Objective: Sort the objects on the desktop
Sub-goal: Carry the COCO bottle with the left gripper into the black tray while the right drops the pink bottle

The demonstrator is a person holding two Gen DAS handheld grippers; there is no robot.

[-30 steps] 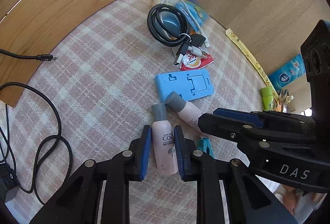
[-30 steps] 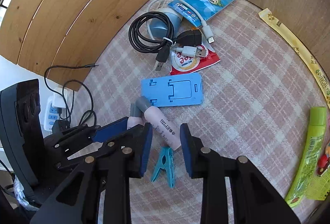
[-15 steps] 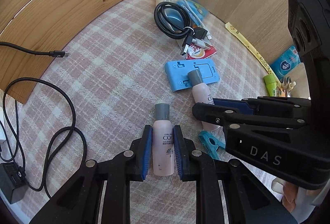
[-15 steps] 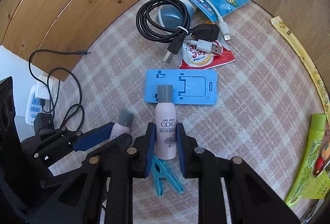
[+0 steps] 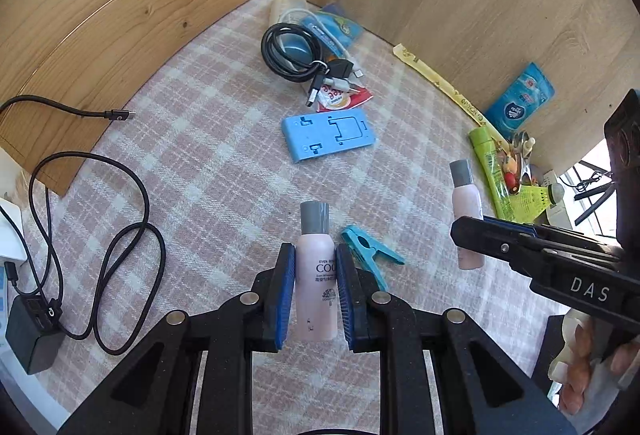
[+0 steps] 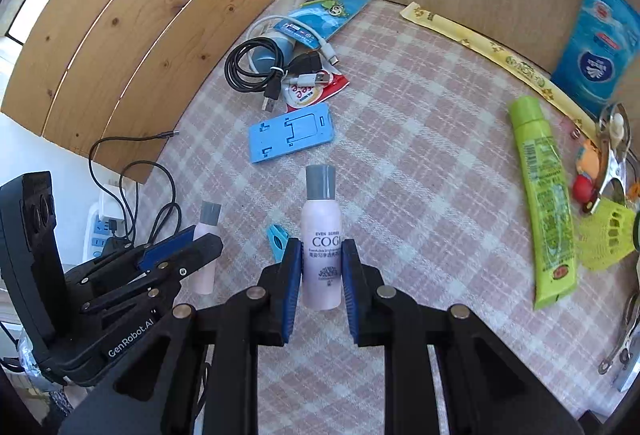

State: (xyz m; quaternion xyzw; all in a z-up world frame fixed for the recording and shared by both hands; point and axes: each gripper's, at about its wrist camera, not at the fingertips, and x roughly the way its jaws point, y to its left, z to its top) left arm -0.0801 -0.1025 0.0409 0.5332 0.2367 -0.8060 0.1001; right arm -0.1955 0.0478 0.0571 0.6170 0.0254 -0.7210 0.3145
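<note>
Left gripper point(image 5: 316, 267) is clamped on one pink bottle point(image 5: 315, 287); right gripper point(image 6: 320, 267) is clamped on a second pink bottle point(image 6: 321, 255). Both bottles are above the checked tabletop point(image 6: 420, 163) near its front edge, with a blue clip point(image 5: 370, 255) lying between them.

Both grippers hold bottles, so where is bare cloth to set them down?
Free: the checked cloth between the blue plastic phone stand and the green tube, and left of the stand toward the black cable loop. Crowded: the back corner's coiled cables and the right edge.
</note>
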